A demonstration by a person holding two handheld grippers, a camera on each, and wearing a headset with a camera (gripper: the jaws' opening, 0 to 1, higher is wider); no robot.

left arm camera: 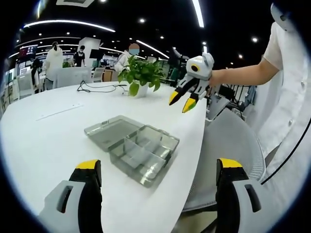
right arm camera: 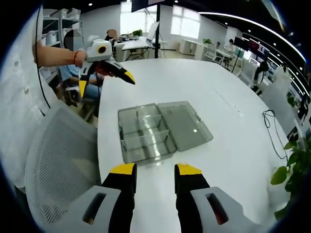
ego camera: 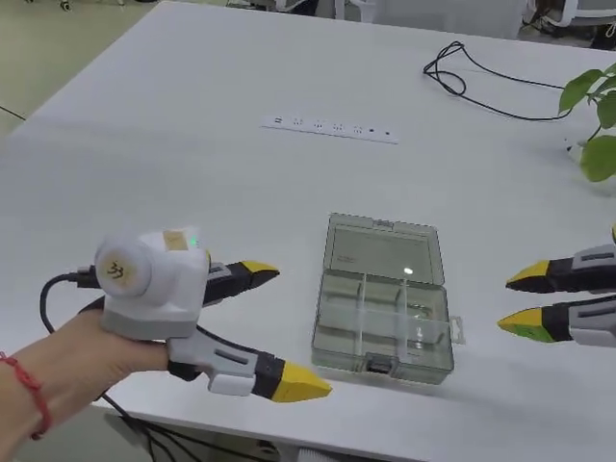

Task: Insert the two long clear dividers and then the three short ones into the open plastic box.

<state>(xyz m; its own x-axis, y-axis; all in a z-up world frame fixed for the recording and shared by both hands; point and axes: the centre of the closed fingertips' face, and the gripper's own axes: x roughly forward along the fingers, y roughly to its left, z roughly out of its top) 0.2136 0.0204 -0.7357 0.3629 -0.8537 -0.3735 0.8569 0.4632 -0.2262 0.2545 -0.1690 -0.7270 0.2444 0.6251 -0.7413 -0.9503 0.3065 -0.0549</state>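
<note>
Grips nothing: left hand-held gripper (ego camera: 298, 329) spread wide, right hand-held gripper (ego camera: 506, 303) parted. Probably light, stiff, slick clear dividers (ego camera: 362, 313); pinch by top edges.

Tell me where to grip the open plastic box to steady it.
Pinch the left wall of the plastic box, coming from the left with the left tongs: it stands thin and upright, while the lid lies flat behind.
</note>
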